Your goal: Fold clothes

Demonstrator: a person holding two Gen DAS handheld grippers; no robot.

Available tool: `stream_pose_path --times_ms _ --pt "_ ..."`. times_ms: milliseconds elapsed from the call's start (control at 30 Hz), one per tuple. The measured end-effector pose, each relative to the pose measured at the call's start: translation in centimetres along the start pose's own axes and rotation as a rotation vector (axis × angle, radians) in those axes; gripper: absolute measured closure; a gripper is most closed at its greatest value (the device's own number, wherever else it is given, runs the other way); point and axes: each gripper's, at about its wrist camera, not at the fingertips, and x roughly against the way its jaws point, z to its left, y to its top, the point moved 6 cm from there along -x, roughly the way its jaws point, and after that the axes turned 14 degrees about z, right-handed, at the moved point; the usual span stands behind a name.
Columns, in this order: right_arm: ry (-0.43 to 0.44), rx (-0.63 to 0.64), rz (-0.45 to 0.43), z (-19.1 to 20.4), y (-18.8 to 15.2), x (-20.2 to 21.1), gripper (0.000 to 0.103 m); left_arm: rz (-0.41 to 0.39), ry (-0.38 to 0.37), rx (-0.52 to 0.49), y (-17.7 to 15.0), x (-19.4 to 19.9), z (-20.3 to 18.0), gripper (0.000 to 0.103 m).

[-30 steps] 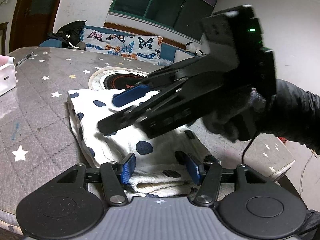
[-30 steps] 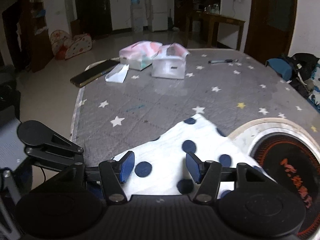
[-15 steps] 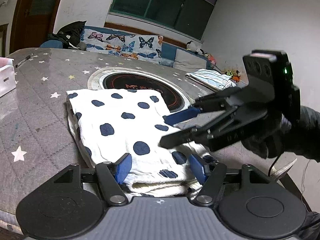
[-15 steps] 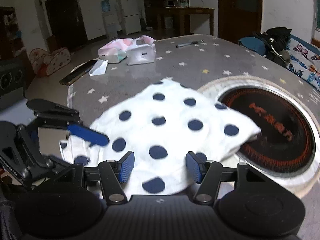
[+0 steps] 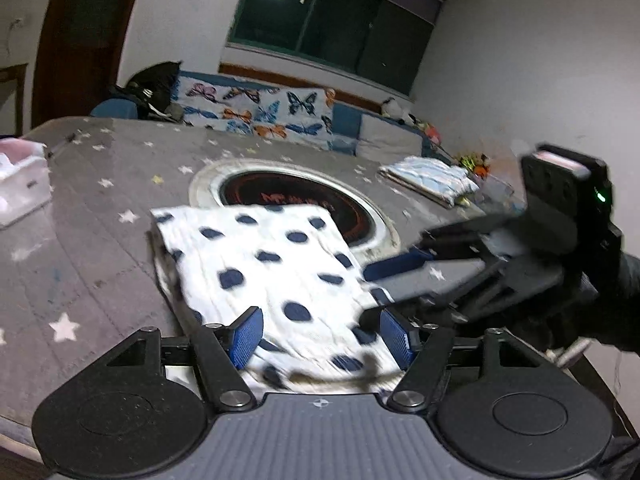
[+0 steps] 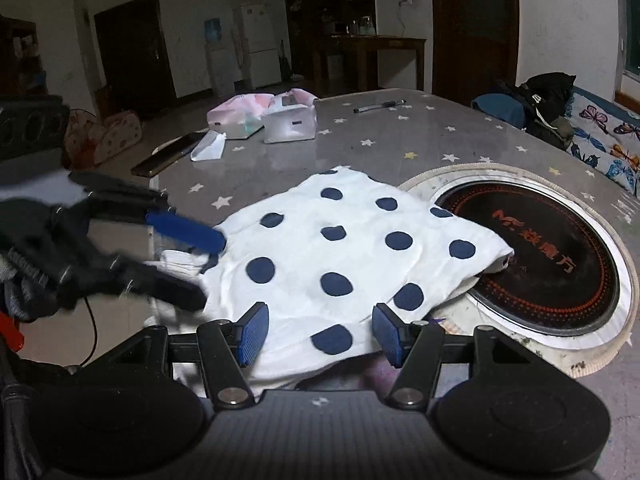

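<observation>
White cotton with navy polka dots: the folded garment (image 5: 276, 268) lies on the grey star-printed tabletop (image 5: 92, 248), its far edge overlapping the rim of the round black induction hob (image 5: 356, 216) set into the table. In the left wrist view, the left gripper (image 5: 322, 338) hangs just above the near edge of the garment, blue pads apart, nothing between them. The right gripper (image 5: 394, 278) enters from the right, held by a dark-sleeved hand (image 5: 580, 304); its fingers are spread and reach the garment's right edge, though blur prevents telling whether they touch it. A second folded item, pale striped cloth (image 5: 432, 178), sits well apart at the far right of the table. A white box (image 5: 22, 182) stands at the left edge. A butterfly-print sofa (image 5: 264, 114) runs behind the table.

In the right wrist view, the garment (image 6: 344, 256) lies flat with several layers showing at its left side, one corner resting over the hob (image 6: 560, 264). The right gripper (image 6: 320, 334) is poised over the garment's near edge, pads apart and empty. The left gripper (image 6: 200, 268) comes in from the left, fingers parted on either side of the layered left edge, not closed on it. Two tissue boxes (image 6: 272, 118) and a pen (image 6: 380, 107) lie at the far end of the table.
</observation>
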Motion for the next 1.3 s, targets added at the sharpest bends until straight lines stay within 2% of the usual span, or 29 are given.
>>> stream_pose_path --times_ms 133,367,600,867,1067,1200,1300 --pt "0.021 0.014 -0.046 1.3 0.2 1.4 0.045 -0.017 0.036 0.03 0.8 0.1 1.2 0.039" --pt "0.071 0.07 -0.025 4.0 -0.6 0.9 0.045 0.004 0.06 0.054 0.1 -0.6 2.0 0.046" --pt "0.072 0.058 -0.008 4.6 -1.6 0.2 0.044 0.026 0.085 0.067 -0.9 -0.9 2.3 0.046" --pt "0.049 0.034 -0.067 4.0 -0.6 1.9 0.043 0.015 0.074 0.076 -1.5 0.5 1.5 0.037" --pt "0.022 -0.012 -0.082 2.6 -0.4 2.2 0.04 0.039 0.056 0.036 -2.9 1.5 0.5 0.028" --pt "0.006 -0.043 -0.09 1.7 -0.3 2.4 0.04 0.072 0.055 0.012 -4.1 1.5 0.0 0.028" --pt "-0.002 -0.05 -0.099 1.3 -0.2 2.4 0.039 0.105 0.081 -0.009 -4.9 1.1 -0.2 0.027"
